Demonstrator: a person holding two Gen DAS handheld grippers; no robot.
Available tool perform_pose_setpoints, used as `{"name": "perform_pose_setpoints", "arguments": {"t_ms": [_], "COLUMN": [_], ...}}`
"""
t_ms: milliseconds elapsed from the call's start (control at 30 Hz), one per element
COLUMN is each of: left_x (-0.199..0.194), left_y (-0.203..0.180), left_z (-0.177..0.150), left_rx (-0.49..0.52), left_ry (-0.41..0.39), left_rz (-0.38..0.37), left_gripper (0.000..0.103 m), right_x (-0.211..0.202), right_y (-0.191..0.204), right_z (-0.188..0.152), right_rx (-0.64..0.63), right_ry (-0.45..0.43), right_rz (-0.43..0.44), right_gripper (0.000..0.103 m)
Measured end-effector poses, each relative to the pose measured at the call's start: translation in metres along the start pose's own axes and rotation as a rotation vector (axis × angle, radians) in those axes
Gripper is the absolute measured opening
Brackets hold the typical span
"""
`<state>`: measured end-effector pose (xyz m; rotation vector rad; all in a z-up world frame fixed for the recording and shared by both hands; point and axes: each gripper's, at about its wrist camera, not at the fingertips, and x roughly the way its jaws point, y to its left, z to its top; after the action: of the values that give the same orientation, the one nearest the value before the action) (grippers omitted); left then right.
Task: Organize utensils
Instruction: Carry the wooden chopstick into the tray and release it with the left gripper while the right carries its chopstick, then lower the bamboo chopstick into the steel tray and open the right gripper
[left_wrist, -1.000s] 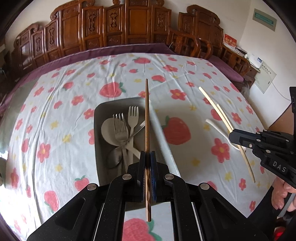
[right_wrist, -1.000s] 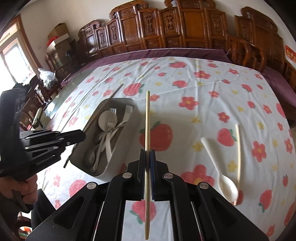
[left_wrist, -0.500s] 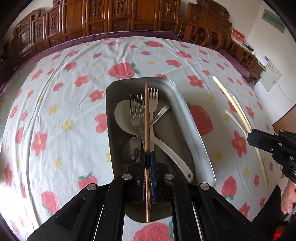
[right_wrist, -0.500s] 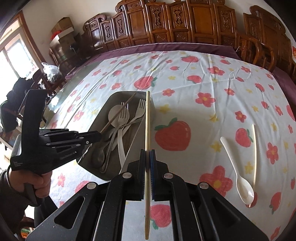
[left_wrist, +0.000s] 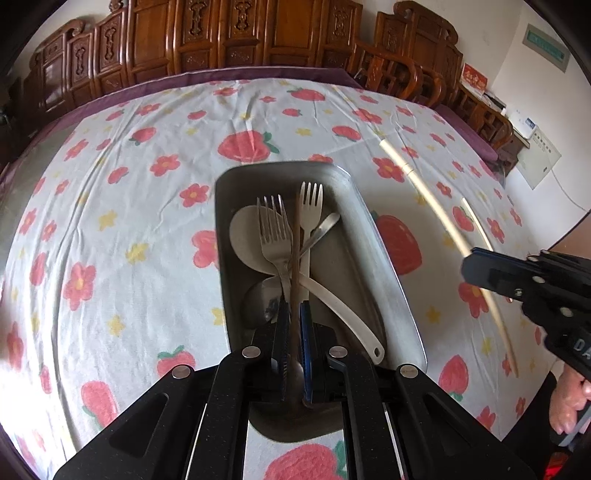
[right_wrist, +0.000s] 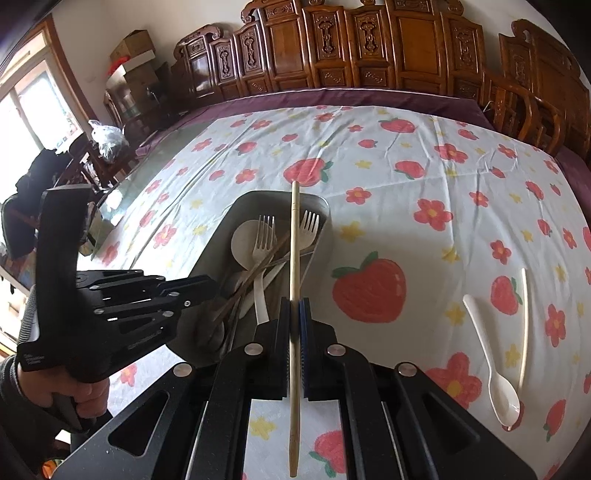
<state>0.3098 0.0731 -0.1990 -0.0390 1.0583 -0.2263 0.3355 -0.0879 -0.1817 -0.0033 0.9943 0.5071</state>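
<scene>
A grey metal tray (left_wrist: 384, 266) (right_wrist: 221, 240) holds forks, spoons and a white ladle spoon. My left gripper (left_wrist: 291, 314) is low over the tray's near end, its jaws slightly parted around a dark brown chopstick (left_wrist: 295, 251) that lies among the utensils. My right gripper (right_wrist: 294, 314) is shut on a light bamboo chopstick (right_wrist: 294, 258), held above the tray's right edge; it shows at the right of the left wrist view (left_wrist: 436, 199). A white spoon (right_wrist: 491, 365) and another pale chopstick (right_wrist: 523, 325) lie on the cloth at the right.
The table has a white cloth (right_wrist: 406, 177) with strawberries and flowers. Carved wooden chairs (right_wrist: 351, 55) line the far edge. Boxes and a bag stand by the window at the left (right_wrist: 107, 136).
My left gripper moved down into the tray and its jaws parted around the brown chopstick, which now rests among the utensils. My right gripper moved left with the bamboo chopstick, over the tray's edge.
</scene>
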Motion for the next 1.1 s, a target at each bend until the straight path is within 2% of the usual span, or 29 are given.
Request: {"name": "perform_pose_setpoints", "arguments": {"t_ms": [300,600,767,1100], "left_x": [-0.024,-0.049,-0.057,-0.065], "left_y": [0.017,0.041,0.054,0.063], "left_z": [0.000,-0.010,-0.014,-0.018], "left_rx": [-0.017,-0.038,-0.056,-0.073], "left_ry": [-0.040,-0.069,-0.080,-0.096], "left_rz": [0.033,0.060,0.068,0.075], "left_gripper": [0.005,0.005,0.005,0.005], "right_x": [0.018,0.049,0.074,0.091], "right_y": [0.015,0.032,0.040,0.048], "right_z": [0.010,0.028,0.037,0.029], "right_rx": [-0.003,0.040,0.051,0.035], "right_ry": [0.011,0.014,0.034,0.066], "right_rz": [0.029,0.098,0.080,0.060], "right_gripper": [0.006,0.006,0.006,0.006]}}
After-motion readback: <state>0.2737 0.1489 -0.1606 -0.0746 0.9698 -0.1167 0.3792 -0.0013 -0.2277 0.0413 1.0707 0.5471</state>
